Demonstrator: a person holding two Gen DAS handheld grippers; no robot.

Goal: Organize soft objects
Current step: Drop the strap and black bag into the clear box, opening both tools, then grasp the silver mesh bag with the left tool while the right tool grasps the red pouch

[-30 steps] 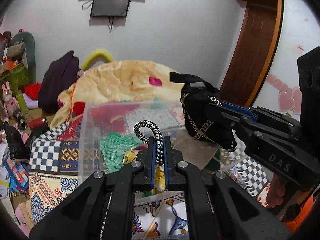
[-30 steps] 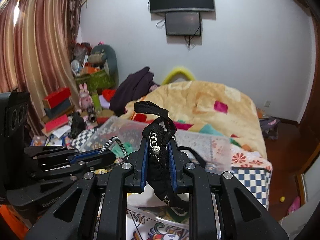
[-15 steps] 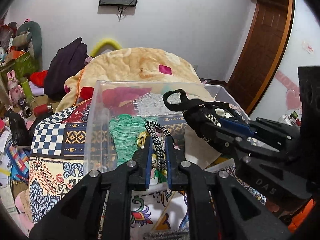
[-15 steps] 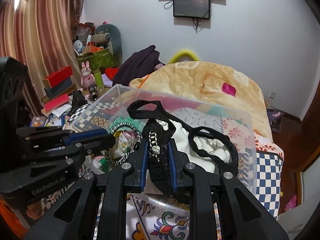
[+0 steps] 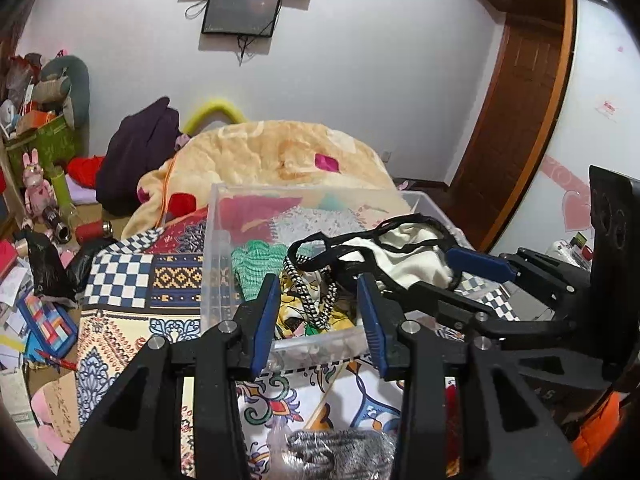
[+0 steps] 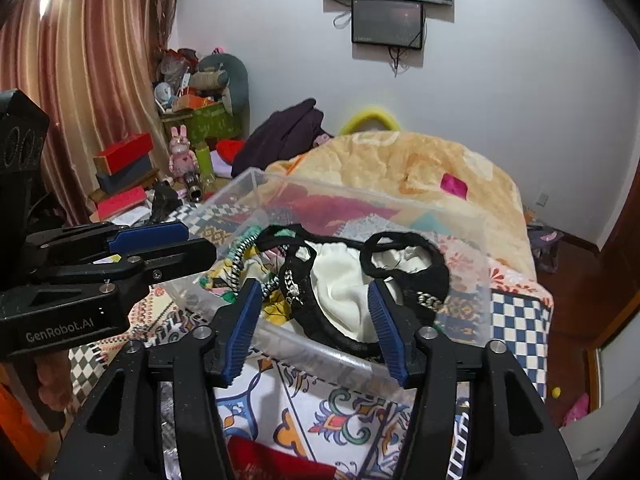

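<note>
A clear plastic bin (image 5: 218,280) (image 6: 332,356) stands on the patterned bedspread and holds several soft items. A black bag with white lining and a chain (image 6: 340,280) (image 5: 404,256) lies inside it. A black-and-white braided cord (image 5: 310,304) (image 6: 240,258) lies beside the bag, next to green knitwear (image 5: 250,264). My left gripper (image 5: 318,316) is open and empty just above the bin's near rim. My right gripper (image 6: 314,324) is open and empty over the bag. Each gripper shows in the other's view.
An orange blanket (image 5: 280,152) is heaped behind the bin. A dark garment (image 5: 136,152) and cluttered boxes and toys (image 6: 188,120) stand at the left. A grey knit item (image 5: 336,454) and a red cloth (image 6: 276,460) lie near me. A wooden door (image 5: 516,120) is at the right.
Both grippers lowered toward the bin and opened. The cord left my left gripper and the black bag left my right gripper; both now lie in the bin.
</note>
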